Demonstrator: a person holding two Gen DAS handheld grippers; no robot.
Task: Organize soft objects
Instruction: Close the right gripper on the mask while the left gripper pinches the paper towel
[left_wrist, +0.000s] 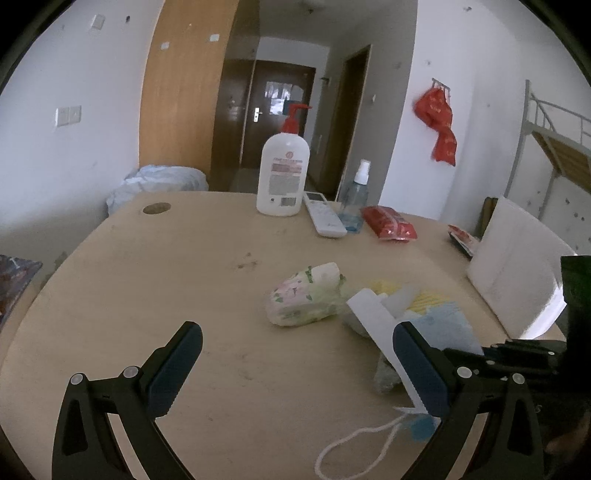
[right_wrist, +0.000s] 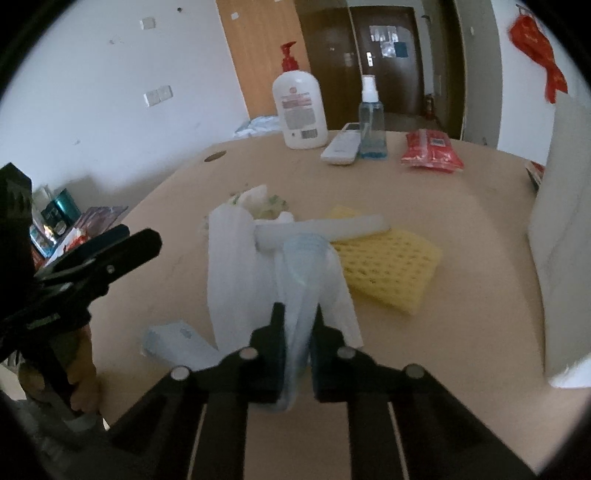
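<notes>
A white-walled room with a dark door at the far end holds a light wooden table (left_wrist: 155, 280), which carries all items. A large white panel (left_wrist: 513, 269) leans upright at the table's right edge. At the far edge stands a white pump bottle (left_wrist: 282, 173) with a red dispenser; just beside it to the right lie a white remote control (left_wrist: 324, 218), a clear blue spray bottle (left_wrist: 356, 197) and a red packet (left_wrist: 388, 222).

Near the table's centre lies a yellow waffle-textured cloth (right_wrist: 388, 267), flat, with a folded white piece resting across its far edge. To its left sits a patterned soft bundle (left_wrist: 308, 295) (print in pink and green, details unclear).

The right gripper (right_wrist: 297, 354) is clamped on a pale blue mesh bag (right_wrist: 304, 280), the fabric pinched between both pads and rising forward from them. White soft material hangs against the bag's left side.

The left gripper (left_wrist: 295, 369) stands wide apart, nothing between its pads, low over the table left of the bag. A white cord loop (left_wrist: 354, 446) lies on the table close to its right finger.
</notes>
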